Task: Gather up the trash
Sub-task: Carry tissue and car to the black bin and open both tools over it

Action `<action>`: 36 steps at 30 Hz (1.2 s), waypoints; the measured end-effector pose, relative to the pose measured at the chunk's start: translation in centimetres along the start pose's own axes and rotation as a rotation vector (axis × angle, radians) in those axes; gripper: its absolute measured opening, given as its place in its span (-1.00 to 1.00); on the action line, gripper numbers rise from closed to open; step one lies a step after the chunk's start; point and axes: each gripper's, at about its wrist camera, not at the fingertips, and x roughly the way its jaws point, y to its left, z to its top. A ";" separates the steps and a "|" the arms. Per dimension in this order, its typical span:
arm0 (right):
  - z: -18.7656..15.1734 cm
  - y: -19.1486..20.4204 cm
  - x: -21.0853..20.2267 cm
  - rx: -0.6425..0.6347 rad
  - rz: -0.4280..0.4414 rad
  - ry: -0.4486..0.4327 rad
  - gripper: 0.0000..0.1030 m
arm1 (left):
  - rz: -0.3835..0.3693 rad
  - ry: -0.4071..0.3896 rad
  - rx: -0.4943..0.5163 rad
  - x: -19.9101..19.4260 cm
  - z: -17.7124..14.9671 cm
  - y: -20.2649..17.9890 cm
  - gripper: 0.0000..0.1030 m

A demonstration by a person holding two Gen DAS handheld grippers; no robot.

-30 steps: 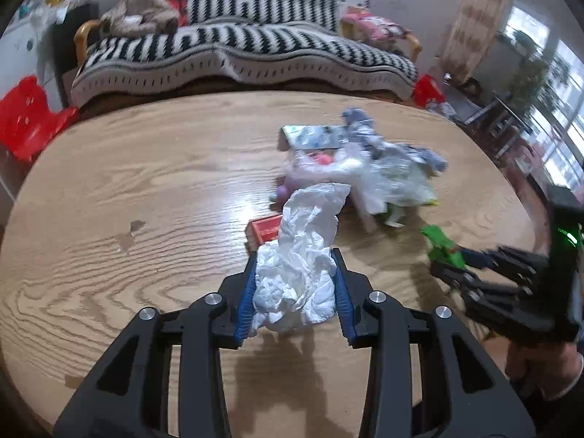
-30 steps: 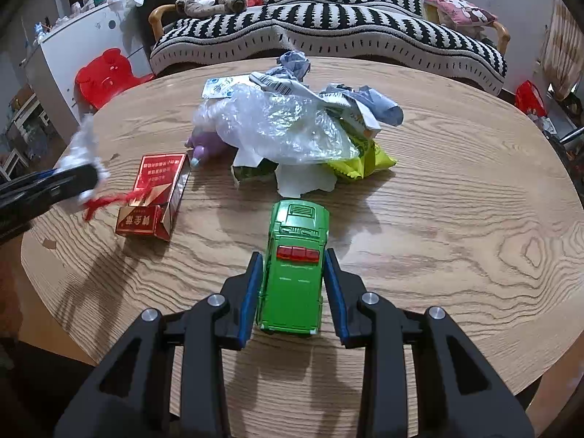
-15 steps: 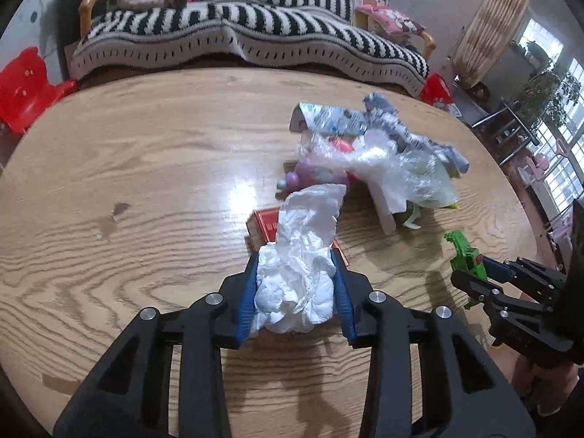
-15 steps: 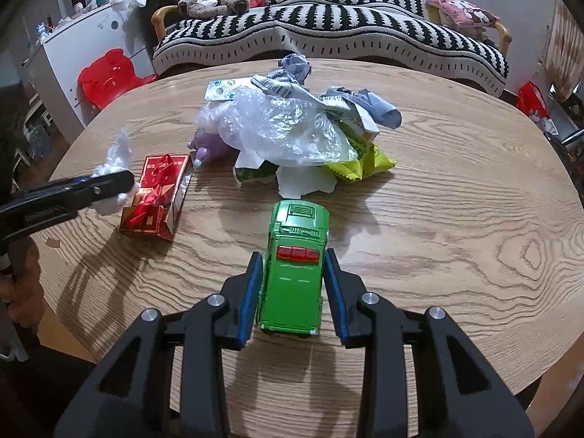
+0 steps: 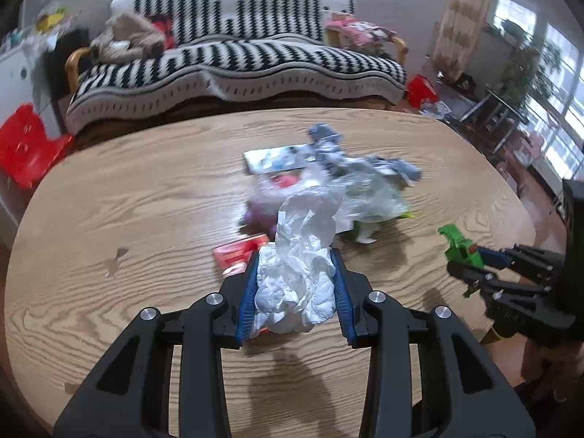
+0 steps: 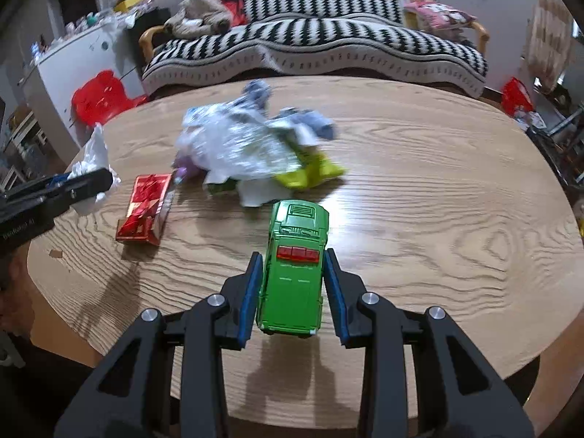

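Note:
My left gripper is shut on a crumpled white tissue, held above the wooden table. My right gripper is shut on a green toy car just above the table; it also shows at the right of the left wrist view. A pile of plastic bags and wrappers lies mid-table, also in the left wrist view. A red box lies left of the pile, partly hidden behind the tissue in the left wrist view.
A black-and-white striped sofa stands behind the table. A red plastic chair and a white cabinet are at the far left. A yellow-green wrapper pokes out of the pile. The left gripper shows at left in the right wrist view.
The left gripper with the tissue has moved forward towards the trash pile and the red box. The right gripper holds the green car in much the same place.

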 end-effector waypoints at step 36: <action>-23.7 -42.3 -13.9 0.891 -0.326 0.043 -0.33 | -0.604 0.272 0.549 14.9 -10.4 -50.3 -0.29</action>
